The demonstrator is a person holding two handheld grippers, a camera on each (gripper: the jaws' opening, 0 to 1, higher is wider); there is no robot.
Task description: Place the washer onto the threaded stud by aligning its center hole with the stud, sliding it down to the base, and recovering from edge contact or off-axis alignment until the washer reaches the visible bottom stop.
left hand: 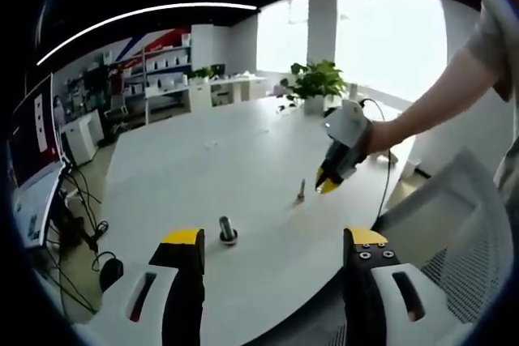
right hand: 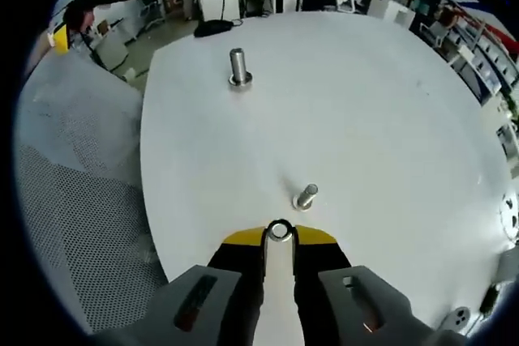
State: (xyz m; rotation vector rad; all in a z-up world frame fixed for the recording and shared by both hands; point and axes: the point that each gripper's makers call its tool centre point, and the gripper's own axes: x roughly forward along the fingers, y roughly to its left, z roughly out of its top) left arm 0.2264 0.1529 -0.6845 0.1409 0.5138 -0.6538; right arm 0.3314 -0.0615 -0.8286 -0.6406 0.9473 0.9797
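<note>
On the white table (right hand: 381,95) a short threaded stud (right hand: 306,195) stands just ahead of my right gripper (right hand: 280,237). That gripper is shut on a small metal washer (right hand: 280,230), held at the tips of its yellow jaws close to the stud's near side. In the left gripper view the same stud (left hand: 301,190) stands beside the right gripper (left hand: 328,181), held in a person's hand. A taller stud (right hand: 238,66) with a ring at its base stands farther off, seen too as the taller stud (left hand: 228,231) between my left gripper's (left hand: 274,239) wide open, empty jaws.
A grey mesh chair (right hand: 73,168) stands along the table's near edge, and it shows as the mesh chair (left hand: 454,224) at the right. A potted plant (left hand: 315,83) sits at the table's far end. A monitor (left hand: 32,131) and cables are off to the left.
</note>
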